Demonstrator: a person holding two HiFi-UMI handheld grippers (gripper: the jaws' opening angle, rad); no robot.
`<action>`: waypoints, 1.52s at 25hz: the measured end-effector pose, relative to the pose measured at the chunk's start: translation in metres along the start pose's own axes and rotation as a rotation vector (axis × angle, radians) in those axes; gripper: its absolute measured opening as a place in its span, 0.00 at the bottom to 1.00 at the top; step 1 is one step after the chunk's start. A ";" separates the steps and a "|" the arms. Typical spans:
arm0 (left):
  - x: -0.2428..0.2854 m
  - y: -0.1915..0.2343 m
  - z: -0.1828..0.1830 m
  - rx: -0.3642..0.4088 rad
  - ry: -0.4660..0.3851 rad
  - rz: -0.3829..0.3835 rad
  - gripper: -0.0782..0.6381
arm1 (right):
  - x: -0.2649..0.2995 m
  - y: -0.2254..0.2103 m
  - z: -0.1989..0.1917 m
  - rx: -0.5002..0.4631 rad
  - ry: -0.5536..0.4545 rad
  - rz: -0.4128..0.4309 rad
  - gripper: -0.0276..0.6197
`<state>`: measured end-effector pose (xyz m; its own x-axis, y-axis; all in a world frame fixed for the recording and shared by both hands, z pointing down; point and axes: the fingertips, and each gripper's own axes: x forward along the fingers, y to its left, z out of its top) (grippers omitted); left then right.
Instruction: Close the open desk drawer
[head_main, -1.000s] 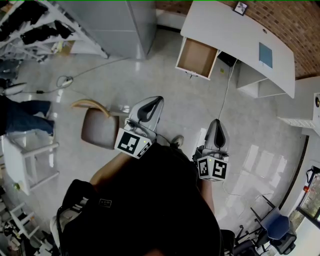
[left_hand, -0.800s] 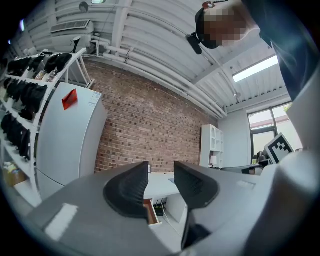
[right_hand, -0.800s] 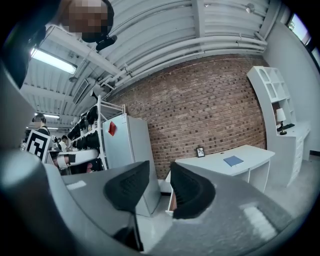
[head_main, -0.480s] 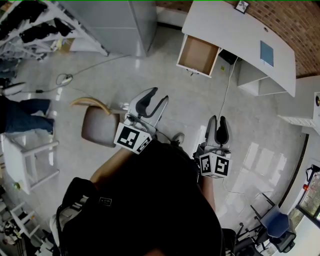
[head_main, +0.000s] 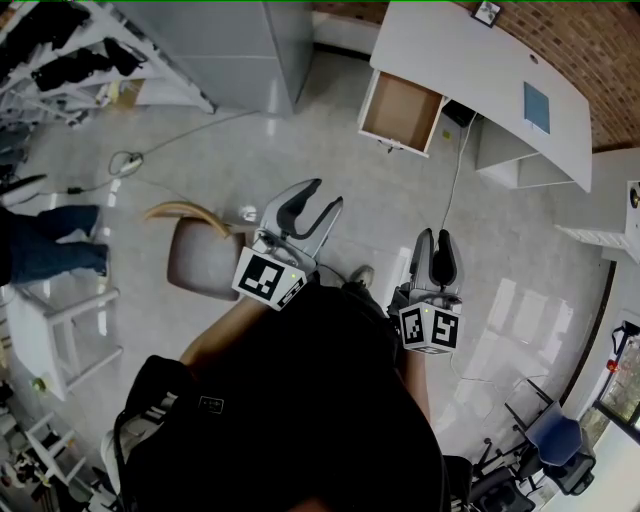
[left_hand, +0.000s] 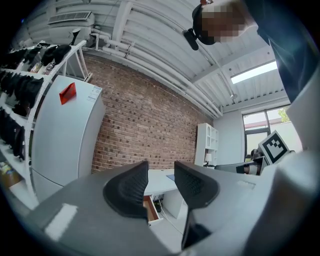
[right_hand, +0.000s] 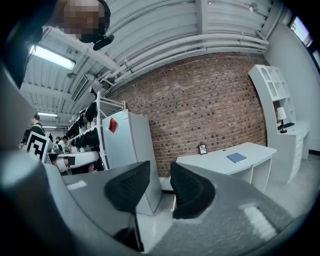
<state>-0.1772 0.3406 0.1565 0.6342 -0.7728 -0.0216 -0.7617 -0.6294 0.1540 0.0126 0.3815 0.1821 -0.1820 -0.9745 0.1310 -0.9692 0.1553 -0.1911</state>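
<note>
The white desk (head_main: 470, 70) stands at the top right of the head view, with its wooden-lined drawer (head_main: 400, 112) pulled out toward me. My left gripper (head_main: 325, 195) hovers over the floor well short of it. Its jaws have just been opening and stand open with nothing between them. My right gripper (head_main: 435, 238) is beside it, also far from the drawer; its jaws opened and then closed a little, and hold nothing. In the left gripper view the drawer (left_hand: 150, 209) and the desk (left_hand: 159, 181) show between the jaws. The right gripper view shows the desk (right_hand: 225, 161).
A chair with a brown seat (head_main: 205, 258) stands just left of my left gripper. A grey cabinet (head_main: 250, 45) is left of the desk, and a cable (head_main: 150, 160) runs across the floor. A person's legs (head_main: 45, 245) are at the left edge. Office chairs (head_main: 550, 445) are at bottom right.
Both grippers were shut a second ago and now stand open. Both have shifted slightly forward toward the desk.
</note>
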 end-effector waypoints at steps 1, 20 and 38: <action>-0.001 0.002 -0.001 0.000 0.005 -0.013 0.34 | 0.003 0.004 -0.001 0.000 0.000 -0.005 0.24; 0.034 0.029 -0.019 -0.006 0.021 -0.102 0.37 | 0.058 0.000 -0.005 -0.038 0.023 -0.018 0.24; 0.204 0.028 -0.026 0.071 0.090 -0.029 0.39 | 0.195 -0.121 0.014 -0.090 0.131 0.174 0.25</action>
<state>-0.0656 0.1676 0.1823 0.6631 -0.7458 0.0645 -0.7483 -0.6580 0.0841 0.0963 0.1701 0.2171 -0.3616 -0.9035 0.2301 -0.9313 0.3382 -0.1352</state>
